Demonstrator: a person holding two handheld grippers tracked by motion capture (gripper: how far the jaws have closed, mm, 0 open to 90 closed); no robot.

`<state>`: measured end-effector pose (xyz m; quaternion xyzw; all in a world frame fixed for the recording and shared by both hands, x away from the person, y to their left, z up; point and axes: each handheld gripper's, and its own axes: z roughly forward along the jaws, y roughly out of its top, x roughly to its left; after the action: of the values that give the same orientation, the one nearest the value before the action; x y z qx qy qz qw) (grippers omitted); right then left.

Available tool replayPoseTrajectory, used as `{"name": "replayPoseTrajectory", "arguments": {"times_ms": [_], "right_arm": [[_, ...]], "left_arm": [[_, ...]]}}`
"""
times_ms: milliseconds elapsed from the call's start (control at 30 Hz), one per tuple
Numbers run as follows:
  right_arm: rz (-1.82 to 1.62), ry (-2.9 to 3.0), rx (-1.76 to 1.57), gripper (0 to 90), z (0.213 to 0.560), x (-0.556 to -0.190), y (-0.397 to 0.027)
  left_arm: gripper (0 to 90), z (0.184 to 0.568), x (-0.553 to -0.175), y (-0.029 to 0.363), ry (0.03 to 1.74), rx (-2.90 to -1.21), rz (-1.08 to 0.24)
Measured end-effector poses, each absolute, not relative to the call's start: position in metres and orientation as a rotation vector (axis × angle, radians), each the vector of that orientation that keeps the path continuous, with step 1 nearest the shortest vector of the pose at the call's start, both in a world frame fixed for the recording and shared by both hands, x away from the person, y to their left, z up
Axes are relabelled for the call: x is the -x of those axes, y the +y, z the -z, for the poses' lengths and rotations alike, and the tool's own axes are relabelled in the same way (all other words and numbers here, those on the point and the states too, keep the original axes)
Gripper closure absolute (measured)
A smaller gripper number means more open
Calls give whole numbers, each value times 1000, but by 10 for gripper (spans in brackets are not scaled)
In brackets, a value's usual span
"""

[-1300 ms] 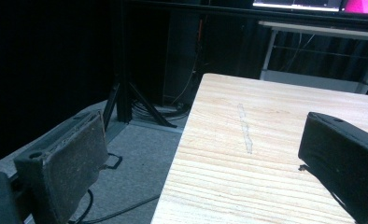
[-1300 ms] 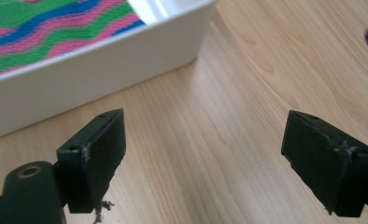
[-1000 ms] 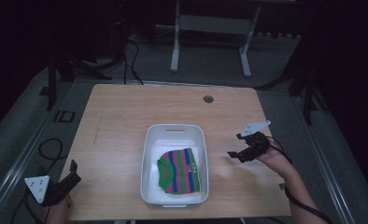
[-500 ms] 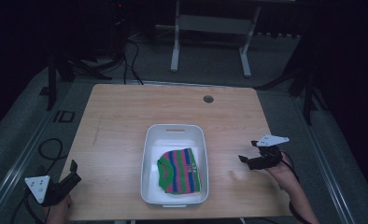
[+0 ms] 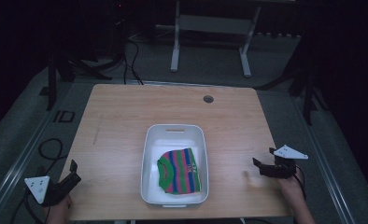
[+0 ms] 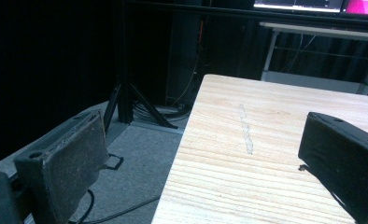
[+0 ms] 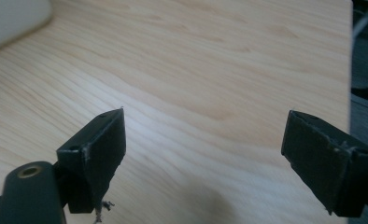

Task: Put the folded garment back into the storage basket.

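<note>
Darkened lab / recording bay.
I see a lone wooden table (image 5: pixel 126 121) on grey carpet, black stands, floor cables (image 5: pixel 46 149), and a lit monitor (image 6: pixel 313 4) beyond.

legible markings: one. floor mat (image 5: pixel 42 122) left of the table (image 5: pixel 126 112), high view: light outlined characters reading roughly "id" (image 5: pixel 63 116). no other text, brand or number readable.
</note>
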<state>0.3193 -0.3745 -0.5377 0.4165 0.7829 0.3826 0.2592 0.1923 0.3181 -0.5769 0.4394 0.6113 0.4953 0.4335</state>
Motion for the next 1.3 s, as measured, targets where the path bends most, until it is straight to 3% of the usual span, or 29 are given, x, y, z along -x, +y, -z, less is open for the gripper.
{"name": "replayPoseTrajectory", "arguments": {"times_ms": [833, 1300], "right_arm": [[-980, 1691, -1332, 131, 558, -269, -414], [-1070, 1591, -1360, 129, 559, -261, -423]], "left_arm": [[18, 577, -192, 319, 1523, -1092, -1232], [19, 577, -192, 319, 1521, -1094, -1232]]}}
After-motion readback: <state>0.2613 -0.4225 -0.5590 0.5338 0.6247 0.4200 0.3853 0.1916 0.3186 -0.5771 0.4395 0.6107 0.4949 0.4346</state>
